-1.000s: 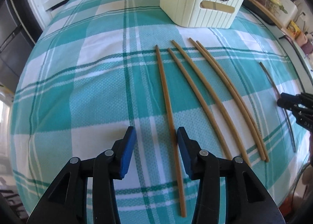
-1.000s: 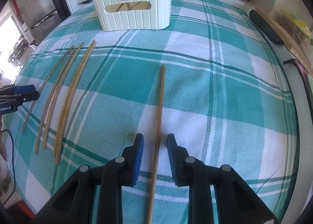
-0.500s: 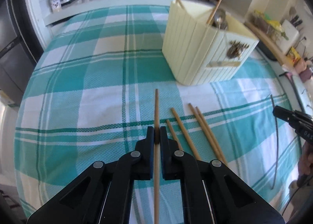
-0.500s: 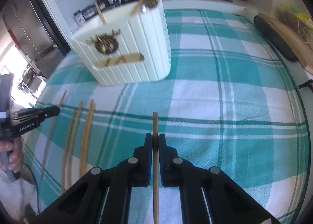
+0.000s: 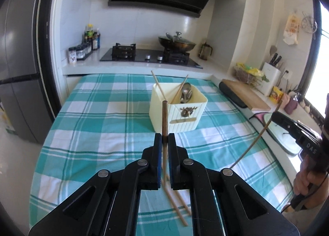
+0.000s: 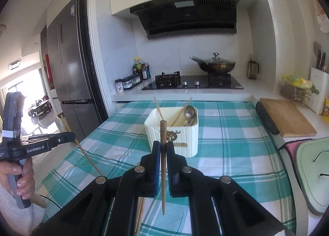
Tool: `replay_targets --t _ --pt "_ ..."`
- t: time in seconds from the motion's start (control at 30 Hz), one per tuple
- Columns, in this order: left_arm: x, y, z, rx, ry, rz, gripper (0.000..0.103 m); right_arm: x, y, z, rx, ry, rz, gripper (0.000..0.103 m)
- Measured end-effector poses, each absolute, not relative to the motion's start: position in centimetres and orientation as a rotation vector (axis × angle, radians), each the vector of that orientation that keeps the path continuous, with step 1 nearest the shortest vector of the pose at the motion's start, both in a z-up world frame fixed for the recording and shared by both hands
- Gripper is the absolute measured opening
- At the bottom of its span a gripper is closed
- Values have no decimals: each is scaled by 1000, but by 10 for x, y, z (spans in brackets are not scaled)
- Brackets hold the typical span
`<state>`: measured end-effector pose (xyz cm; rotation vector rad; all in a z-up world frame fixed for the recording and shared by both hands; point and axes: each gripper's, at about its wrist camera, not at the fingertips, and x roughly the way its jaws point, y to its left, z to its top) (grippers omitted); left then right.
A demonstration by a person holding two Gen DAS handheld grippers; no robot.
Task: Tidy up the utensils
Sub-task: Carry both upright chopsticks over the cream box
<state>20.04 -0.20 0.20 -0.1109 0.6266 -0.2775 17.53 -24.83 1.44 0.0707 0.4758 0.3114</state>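
Left wrist view: left gripper (image 5: 164,143) and right gripper (image 6: 163,151) each clench one brown wooden chopstick (image 5: 164,116), cream ribbed plastic caddy (image 5: 177,110) at twelve o'clock already holds some, more chopsticks (image 5: 176,205) on the teal checked cloth (image 5: 92,122).

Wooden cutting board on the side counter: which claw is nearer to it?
Right. The right claw, shut on a chopstick, hangs over the tablecloth on the side of the cutting board; the left claw, gripping another chopstick, is farther off, on the opposite side.
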Motion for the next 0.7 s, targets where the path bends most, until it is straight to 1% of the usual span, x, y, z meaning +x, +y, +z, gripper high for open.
replay_targets --t 0.17,0.7 --pt "194 -9 3 -109 621 -292 4 168 -243 28 75 425 313 6" --pt "188 -19 9 -102 608 -304 4 163 -238 28 65 416 321 6"
